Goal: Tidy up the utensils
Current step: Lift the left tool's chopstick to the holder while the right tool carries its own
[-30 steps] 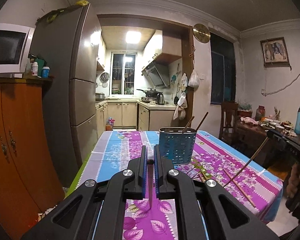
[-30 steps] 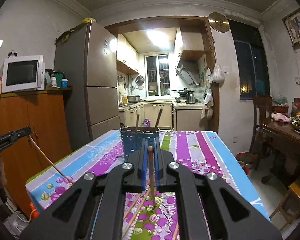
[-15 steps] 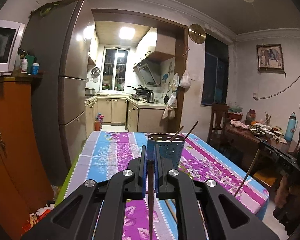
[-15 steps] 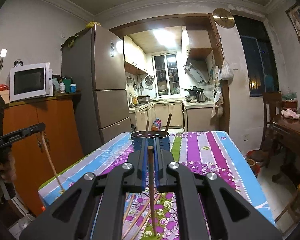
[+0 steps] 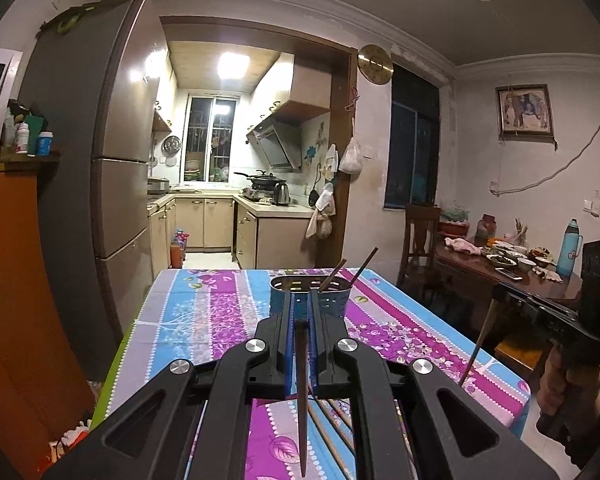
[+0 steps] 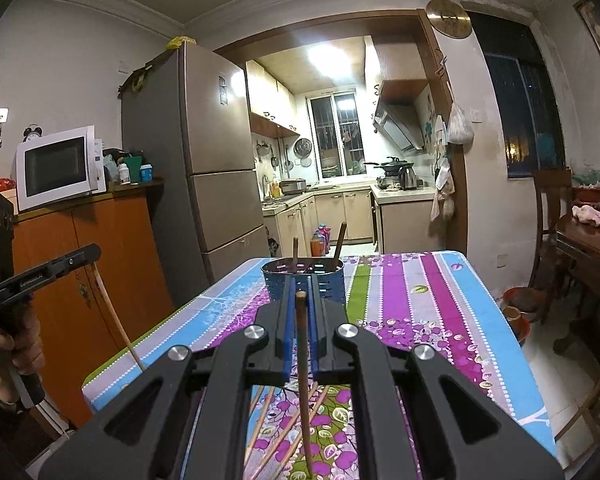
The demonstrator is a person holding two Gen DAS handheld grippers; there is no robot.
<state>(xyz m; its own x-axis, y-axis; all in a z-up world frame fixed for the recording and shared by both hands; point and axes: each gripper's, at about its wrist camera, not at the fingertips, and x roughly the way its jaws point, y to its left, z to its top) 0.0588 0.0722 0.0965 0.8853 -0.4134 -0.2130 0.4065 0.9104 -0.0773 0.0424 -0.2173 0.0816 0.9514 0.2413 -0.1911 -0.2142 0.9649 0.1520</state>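
Floral tablecloth [image 5: 204,320] lay under a perforated blue holder [image 6: 303,278]; my left tongs [image 5: 301,312] pinched a dark tapered chopstick [image 5: 302,400], right tongs [image 6: 300,300] a slim wooden one [image 6: 303,380].

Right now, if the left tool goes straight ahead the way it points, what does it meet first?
Probably the blue utensil holder on the table, directly beyond the left tool, which grips a dark chopstick. Depth is hard to judge.

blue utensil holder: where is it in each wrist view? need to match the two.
Left wrist: blue utensil holder at centre, just beyond the fingers, on the table's far half.
Right wrist: blue utensil holder at centre, just beyond the fingers, near the table's far left corner.
Shared landmark: round gold wall clock by the kitchen doorway.
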